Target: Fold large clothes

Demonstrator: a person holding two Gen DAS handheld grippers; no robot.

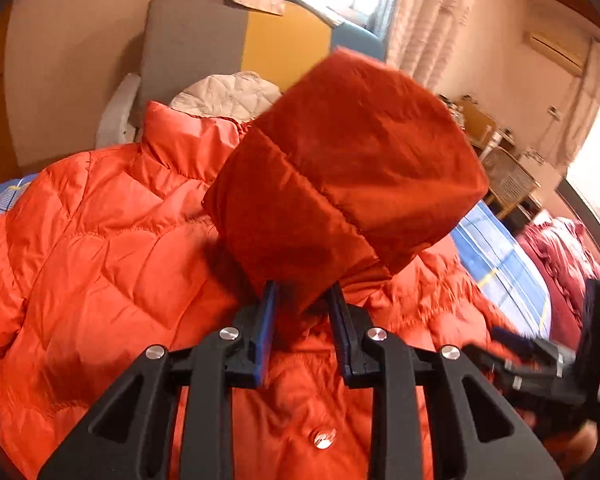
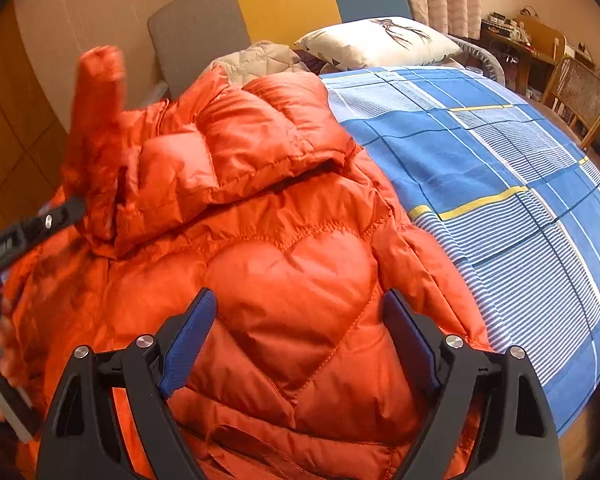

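An orange quilted down jacket (image 1: 100, 240) lies spread on the bed; it also fills the right wrist view (image 2: 292, 280). My left gripper (image 1: 304, 300) is shut on the jacket's sleeve cuff (image 1: 340, 168), which stands lifted above the jacket body. The lifted sleeve (image 2: 96, 92) and the left gripper (image 2: 66, 212) show at the left of the right wrist view. My right gripper (image 2: 300, 320) is open just above the jacket's right side, with nothing between its fingers. It shows blurred in the left wrist view (image 1: 512, 336).
The bed has a blue checked sheet (image 2: 500, 168) with a white pillow (image 2: 380, 40) at its head. A beige quilted garment (image 1: 228, 96) lies behind the jacket's collar. A grey, yellow and blue headboard (image 1: 228, 44) stands behind. A wicker chair (image 2: 580, 96) and desk stand at right.
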